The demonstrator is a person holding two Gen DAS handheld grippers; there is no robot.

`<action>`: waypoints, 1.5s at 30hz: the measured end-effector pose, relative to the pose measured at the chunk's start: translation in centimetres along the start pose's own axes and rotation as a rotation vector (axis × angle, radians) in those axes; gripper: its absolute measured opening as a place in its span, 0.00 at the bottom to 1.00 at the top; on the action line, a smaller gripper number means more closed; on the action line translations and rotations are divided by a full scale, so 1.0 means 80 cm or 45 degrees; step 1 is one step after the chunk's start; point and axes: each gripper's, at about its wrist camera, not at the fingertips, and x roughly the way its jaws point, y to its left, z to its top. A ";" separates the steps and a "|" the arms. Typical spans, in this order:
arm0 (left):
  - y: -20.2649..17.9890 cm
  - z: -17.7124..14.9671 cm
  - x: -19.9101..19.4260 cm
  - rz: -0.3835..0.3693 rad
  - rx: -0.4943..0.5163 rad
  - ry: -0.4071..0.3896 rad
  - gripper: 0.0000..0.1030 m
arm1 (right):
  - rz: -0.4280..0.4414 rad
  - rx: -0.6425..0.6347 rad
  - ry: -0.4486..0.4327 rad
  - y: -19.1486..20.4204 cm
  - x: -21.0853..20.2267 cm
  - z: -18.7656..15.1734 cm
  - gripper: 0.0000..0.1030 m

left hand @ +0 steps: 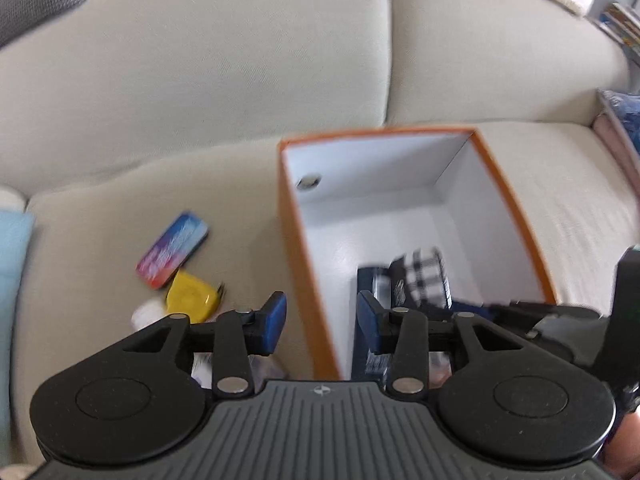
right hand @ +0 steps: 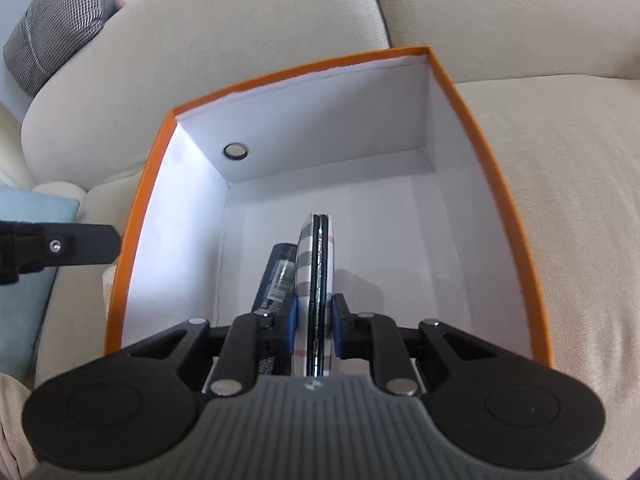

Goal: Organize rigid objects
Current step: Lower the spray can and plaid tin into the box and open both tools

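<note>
An open orange box [left hand: 380,133] with a white inside stands on a beige sofa seat [left hand: 100,240]. My right gripper [right hand: 314,322] is shut on a round, flat checked case [right hand: 316,264], held on edge inside the orange box [right hand: 300,70]. Beside the case, a dark blue box [right hand: 276,276] lies against the left wall. My left gripper [left hand: 322,320] is open, with its fingers on either side of the box's left wall and nothing held. Left of the orange box on the seat lie a colourful tin [left hand: 173,249], a yellow object [left hand: 192,298] and a small white object [left hand: 146,316].
The sofa backrest [left hand: 240,60] rises just behind the box. A grey patterned cushion [right hand: 60,20] sits at the far left and a light blue cushion [right hand: 24,280] at the left edge. Books and clutter [left hand: 620,28] fill the far right.
</note>
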 end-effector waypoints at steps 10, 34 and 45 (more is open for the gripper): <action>0.005 -0.031 0.029 -0.128 -0.020 0.121 0.16 | 0.031 -0.037 0.067 0.025 0.013 -0.013 0.17; 0.023 -0.020 0.035 -0.228 -0.033 0.102 0.12 | -0.115 0.112 0.184 0.016 0.037 -0.013 0.24; 0.025 -0.019 0.030 -0.245 -0.042 0.091 0.13 | -0.196 0.096 0.221 0.019 0.045 -0.014 0.27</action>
